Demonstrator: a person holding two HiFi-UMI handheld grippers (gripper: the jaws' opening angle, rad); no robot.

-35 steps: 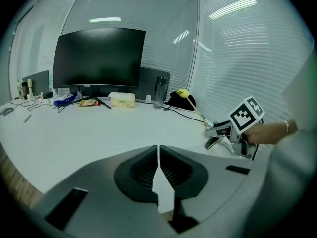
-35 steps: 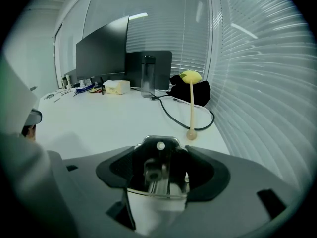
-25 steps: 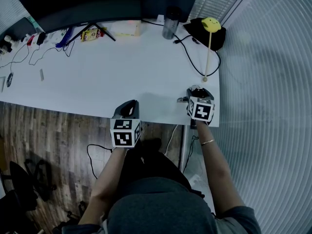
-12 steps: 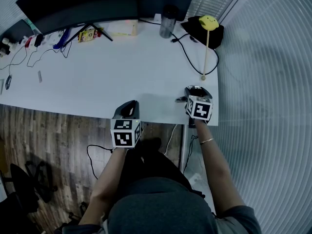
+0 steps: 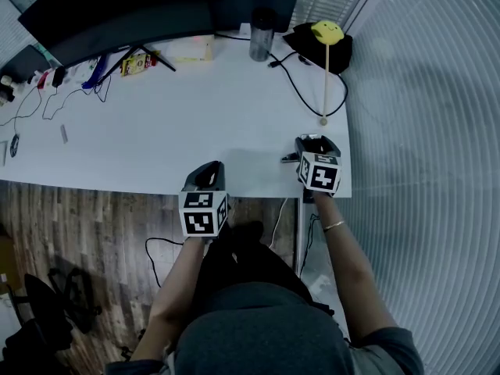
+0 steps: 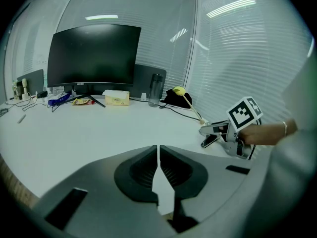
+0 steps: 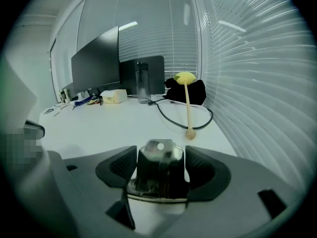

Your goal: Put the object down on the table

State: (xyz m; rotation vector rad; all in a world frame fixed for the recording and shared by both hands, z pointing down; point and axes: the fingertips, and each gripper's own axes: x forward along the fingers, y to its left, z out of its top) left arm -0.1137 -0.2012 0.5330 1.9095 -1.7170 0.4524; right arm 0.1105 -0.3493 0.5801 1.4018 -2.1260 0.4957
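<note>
My right gripper [image 5: 312, 144] hovers low over the front right corner of the white table [image 5: 172, 123]. It is shut on a small dark metal clip-like object [image 7: 159, 157] with a shiny top and a hole in it. In the left gripper view the object [image 6: 212, 133] pokes out of the right gripper [image 6: 218, 132] just above the tabletop; I cannot tell whether it touches. My left gripper [image 5: 208, 173] is at the table's near edge, jaws shut with nothing between them [image 6: 158, 163].
A yellow-headed wooden stick [image 5: 324, 76] leans on a black bag [image 5: 320, 49] at the back right, with a black cable [image 5: 301, 92] looping nearby. A bottle [image 5: 260, 37], a tissue box [image 5: 194, 49] and a dark monitor [image 5: 148, 10] stand along the back.
The head view has tilted slightly, so the table items sit higher in the picture. Both grippers stay roughly in place, and the right one still holds the object.
</note>
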